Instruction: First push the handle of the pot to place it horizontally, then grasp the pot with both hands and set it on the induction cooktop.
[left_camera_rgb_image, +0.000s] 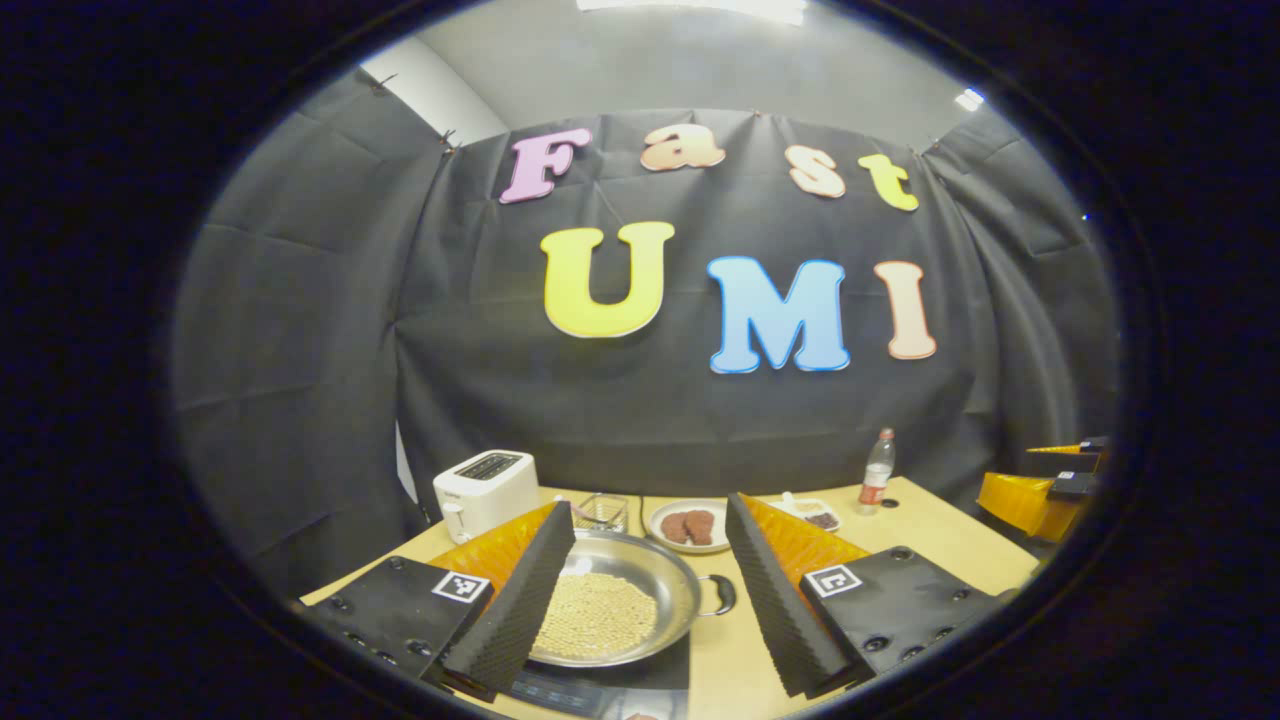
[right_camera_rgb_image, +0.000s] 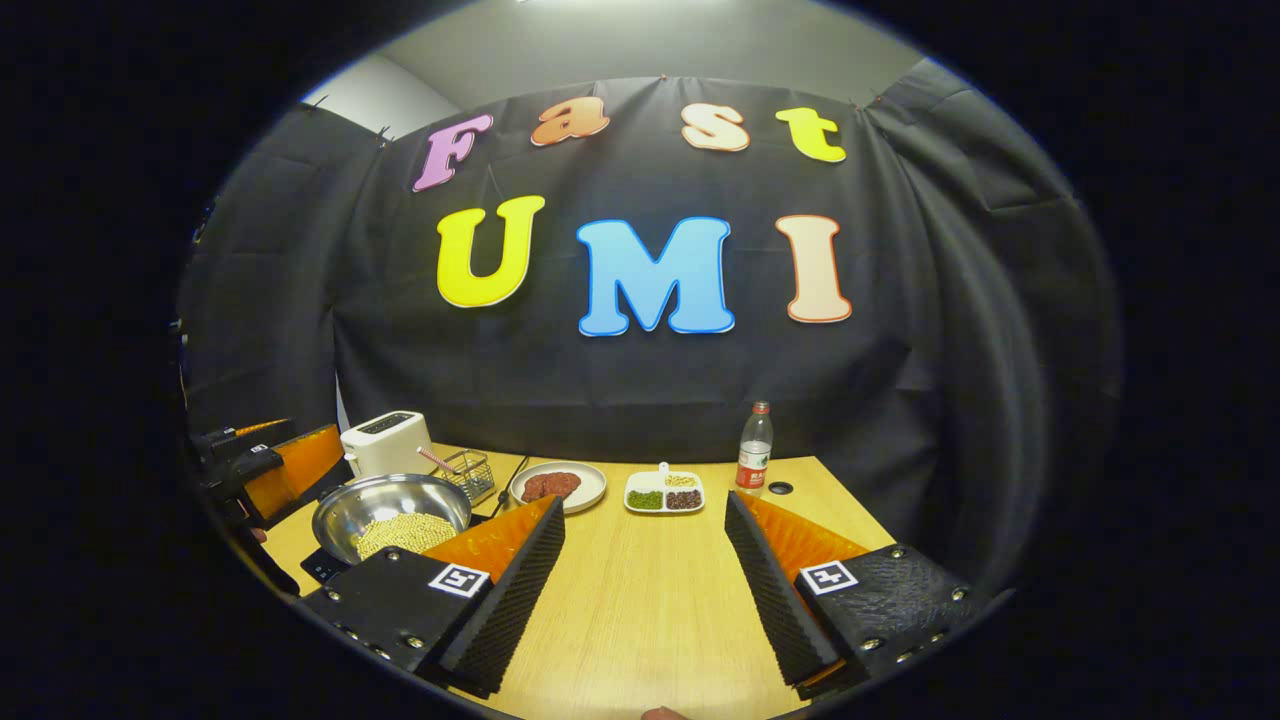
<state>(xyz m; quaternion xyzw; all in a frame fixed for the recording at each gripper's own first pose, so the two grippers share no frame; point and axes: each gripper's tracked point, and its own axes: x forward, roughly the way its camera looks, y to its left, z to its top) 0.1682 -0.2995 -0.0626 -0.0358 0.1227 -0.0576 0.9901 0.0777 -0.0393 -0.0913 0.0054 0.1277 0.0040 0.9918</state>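
Observation:
A steel pot (left_camera_rgb_image: 610, 600) holding pale beans rests on the black induction cooktop (left_camera_rgb_image: 600, 688) at the near edge of the table. Its small loop handle (left_camera_rgb_image: 718, 595) points to the right in the left gripper view. My left gripper (left_camera_rgb_image: 648, 510) is open and straddles the pot without touching it; its left finger hides the pot's left rim. In the right gripper view the pot (right_camera_rgb_image: 395, 515) and cooktop (right_camera_rgb_image: 325, 565) lie at the far left, with the left gripper (right_camera_rgb_image: 270, 465) beside them. My right gripper (right_camera_rgb_image: 645, 500) is open over bare tabletop, well to the pot's right.
At the back of the wooden table (right_camera_rgb_image: 650, 590) stand a white toaster (right_camera_rgb_image: 385, 440), a wire basket (right_camera_rgb_image: 468, 470), a plate of brown patties (right_camera_rgb_image: 557, 485), a divided dish of beans (right_camera_rgb_image: 664, 492) and a plastic bottle (right_camera_rgb_image: 755, 450).

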